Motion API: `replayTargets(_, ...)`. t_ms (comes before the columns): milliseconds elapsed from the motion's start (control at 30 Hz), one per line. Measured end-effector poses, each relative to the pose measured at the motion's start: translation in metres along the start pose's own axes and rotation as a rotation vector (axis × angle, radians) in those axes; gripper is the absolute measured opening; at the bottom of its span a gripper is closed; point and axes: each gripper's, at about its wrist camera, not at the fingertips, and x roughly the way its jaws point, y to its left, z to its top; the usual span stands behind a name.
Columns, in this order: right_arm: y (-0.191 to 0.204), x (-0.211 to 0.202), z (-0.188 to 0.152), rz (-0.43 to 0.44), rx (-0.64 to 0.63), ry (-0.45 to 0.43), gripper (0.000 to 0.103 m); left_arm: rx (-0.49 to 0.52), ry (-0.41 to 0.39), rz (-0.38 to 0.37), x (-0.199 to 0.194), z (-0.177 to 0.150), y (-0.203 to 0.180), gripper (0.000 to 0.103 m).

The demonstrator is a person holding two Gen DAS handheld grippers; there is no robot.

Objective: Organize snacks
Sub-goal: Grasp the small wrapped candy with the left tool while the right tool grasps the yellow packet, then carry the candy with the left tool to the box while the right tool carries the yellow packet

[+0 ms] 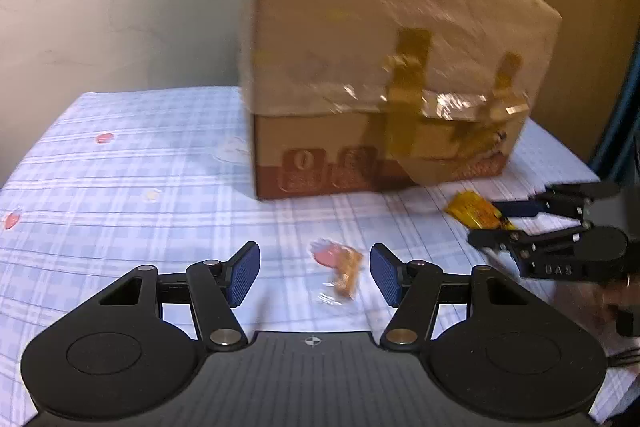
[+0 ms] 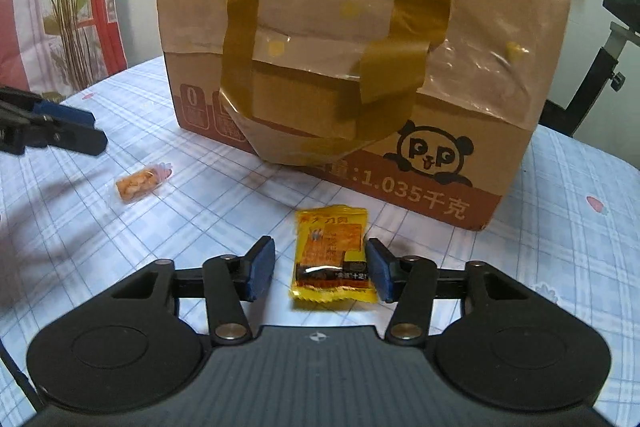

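Right gripper (image 2: 320, 269) spread wide around yellow snack packet (image 2: 331, 254) lying flat on tabletop (image 2: 200, 219) before taped cardboard box (image 2: 360, 39); right finger touching packet edge. Left gripper (image 1: 315, 273) spread wide, nothing held, small orange snack (image 1: 347, 271) lying on tabletop between fingers.

**Readable print**

Printed on the cardboard box (image 2: 440, 155): "1.035千克" along the brown band, beside a panda face marked "P P". Embossed on the right gripper (image 1: 500, 223), seen from the left wrist: "UAS", somewhat blurred. On the yellow snack packet (image 2: 330, 259): characters too small to read.
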Motion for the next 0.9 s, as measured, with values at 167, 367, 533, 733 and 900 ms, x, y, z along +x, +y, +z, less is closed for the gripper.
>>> replayTargets(167,-0.001,-0.001,0.000,0.007,0.018,-0.006,0.049,0.051,0.023,-0.015,0.009,-0.003,-0.010,0.064)
replayTargets(367,0.000,-0.001,-0.002,-0.004,0.024,-0.017,0.041,0.049,0.064,0.001,0.024,-0.002,-0.014,0.054)
replayTargets(533,-0.002,-0.001,-0.002,0.003,0.040,-0.020,0.040,0.032,0.076,-0.004,0.034,0.000,-0.017,0.036)
replayTargets(733,-0.004,-0.002,-0.003,0.010,0.051,-0.024,0.040,-0.020,0.079,0.030,0.034,-0.007,-0.019,0.020)
replayTargets(900,-0.003,-0.002,-0.003,0.004,0.049,-0.025,0.040,-0.014,0.074,0.035,0.033,-0.010,-0.021,0.020)
